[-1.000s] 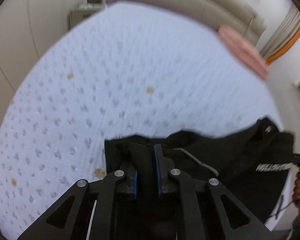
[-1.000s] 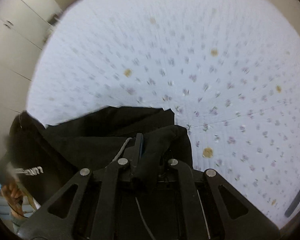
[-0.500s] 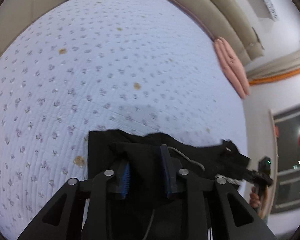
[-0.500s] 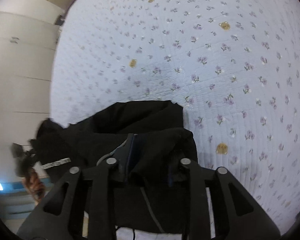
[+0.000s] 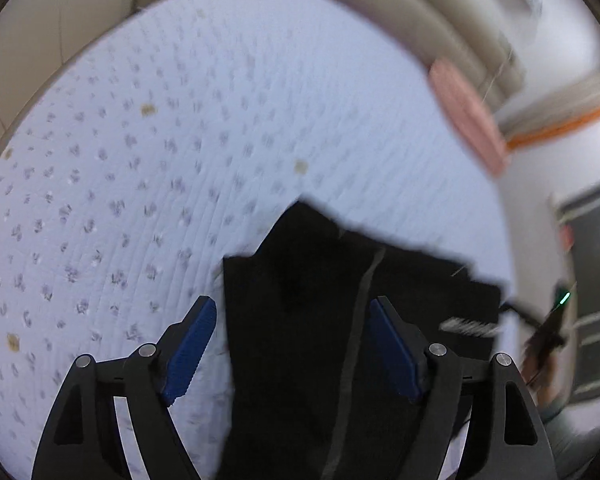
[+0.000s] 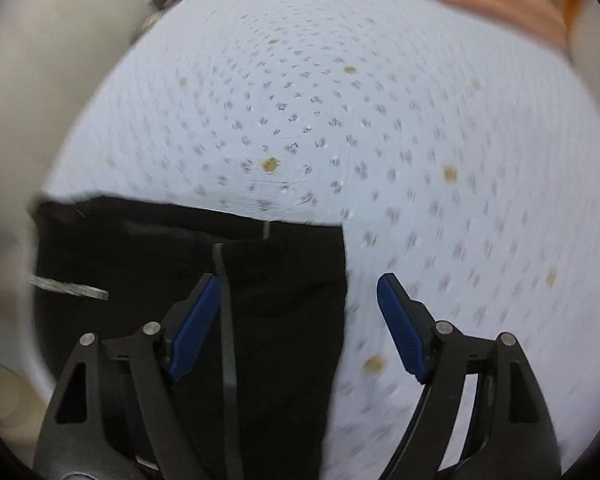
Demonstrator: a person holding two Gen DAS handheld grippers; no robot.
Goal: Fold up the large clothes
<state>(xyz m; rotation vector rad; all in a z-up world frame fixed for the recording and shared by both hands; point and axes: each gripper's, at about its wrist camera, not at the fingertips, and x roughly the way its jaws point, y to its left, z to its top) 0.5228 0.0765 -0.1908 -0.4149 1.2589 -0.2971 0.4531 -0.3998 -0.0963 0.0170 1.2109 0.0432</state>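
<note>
A black garment with a grey drawstring and white lettering lies on the flowered bed cover. In the left wrist view my left gripper hangs over the garment's left edge, its jaws opening, blue pads apart, cloth lying below them untouched. In the right wrist view the same black garment lies folded with its right edge under my right gripper. Its jaws are opening too, with nothing pressed between the pads. The other gripper shows blurred at the left wrist view's right edge.
A pink folded cloth lies at the bed's far side by a beige headboard. The bed cover stretches wide beyond the garment. A window and wall stand to the right.
Both grippers were shut on bunched black cloth and have opened and let it go. The garment now lies flatter on the bed, and both views have swung and risen a little.
</note>
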